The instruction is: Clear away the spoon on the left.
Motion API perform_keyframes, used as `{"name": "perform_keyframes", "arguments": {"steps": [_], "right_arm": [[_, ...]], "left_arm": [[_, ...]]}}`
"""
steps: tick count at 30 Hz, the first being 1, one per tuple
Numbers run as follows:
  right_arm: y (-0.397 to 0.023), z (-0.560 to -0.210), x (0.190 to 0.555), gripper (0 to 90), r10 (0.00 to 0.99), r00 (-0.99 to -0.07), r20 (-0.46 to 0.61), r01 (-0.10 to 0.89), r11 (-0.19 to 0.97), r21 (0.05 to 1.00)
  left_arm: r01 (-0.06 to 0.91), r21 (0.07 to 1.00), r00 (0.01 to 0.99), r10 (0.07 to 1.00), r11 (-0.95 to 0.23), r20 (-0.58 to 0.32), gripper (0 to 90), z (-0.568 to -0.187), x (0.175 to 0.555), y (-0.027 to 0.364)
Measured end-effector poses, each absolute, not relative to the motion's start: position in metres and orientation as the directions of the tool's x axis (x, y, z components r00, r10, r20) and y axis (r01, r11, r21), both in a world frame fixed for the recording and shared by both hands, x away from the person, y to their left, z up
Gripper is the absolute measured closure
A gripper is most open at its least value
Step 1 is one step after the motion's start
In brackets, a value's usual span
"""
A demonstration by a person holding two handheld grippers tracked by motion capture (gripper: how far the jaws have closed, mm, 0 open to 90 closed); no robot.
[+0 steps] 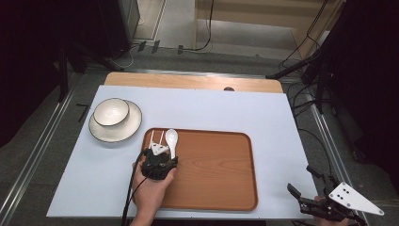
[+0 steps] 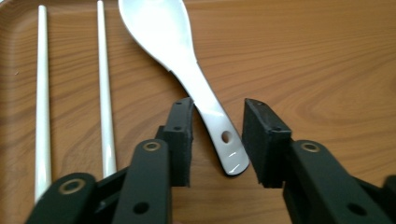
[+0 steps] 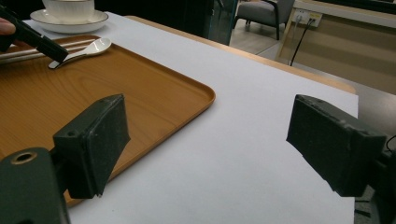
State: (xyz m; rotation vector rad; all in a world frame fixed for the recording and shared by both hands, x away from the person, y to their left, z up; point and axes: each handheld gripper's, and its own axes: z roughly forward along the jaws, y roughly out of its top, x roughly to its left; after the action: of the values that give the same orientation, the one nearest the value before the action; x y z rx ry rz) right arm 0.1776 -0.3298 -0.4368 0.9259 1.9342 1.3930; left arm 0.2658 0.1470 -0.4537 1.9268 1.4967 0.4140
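Covering the table (image 1: 282,141), white sheet (grey floor).

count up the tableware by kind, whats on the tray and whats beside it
chopsticks: 2, on the tray
spoon: 1, on the tray
bowl: 1, on the plate
plate: 1, beside the tray
tray: 1
total: 6
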Motion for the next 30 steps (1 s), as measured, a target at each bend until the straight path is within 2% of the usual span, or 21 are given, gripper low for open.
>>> {"name": "perform_keyframes", "arguments": {"steps": [12, 19, 24, 27, 30], "right_arm": [[-0.330, -0.437, 0.178, 13.2, 0.804, -0.593, -0.055, 0.202, 0.215, 0.956], [-0.330, -0.436, 0.178, 13.2, 0.803, -0.593, -0.056, 0.202, 0.216, 0.955], [-0.331, -0.436, 0.177, 13.2, 0.805, -0.590, -0.055, 0.202, 0.213, 0.956], [-0.331, -0.436, 0.177, 13.2, 0.806, -0.590, -0.054, 0.201, 0.211, 0.957], [-0.333, -0.436, 0.176, 13.2, 0.807, -0.588, -0.054, 0.201, 0.211, 0.957]], "left_arm": [[0.739, 0.663, 0.287, 0.946, -0.120, -0.149, 73.0, -0.454, 0.267, 0.152], [0.740, 0.665, 0.285, 0.942, -0.099, -0.176, 68.2, -0.454, 0.267, 0.153], [0.723, 0.689, 0.290, 0.928, -0.052, -0.234, 54.8, -0.446, 0.265, 0.161], [0.708, 0.706, 0.300, 0.915, -0.022, -0.271, 41.0, -0.436, 0.264, 0.174], [0.685, 0.728, 0.323, 0.899, -0.006, -0.296, 21.0, -0.424, 0.262, 0.191]]}}
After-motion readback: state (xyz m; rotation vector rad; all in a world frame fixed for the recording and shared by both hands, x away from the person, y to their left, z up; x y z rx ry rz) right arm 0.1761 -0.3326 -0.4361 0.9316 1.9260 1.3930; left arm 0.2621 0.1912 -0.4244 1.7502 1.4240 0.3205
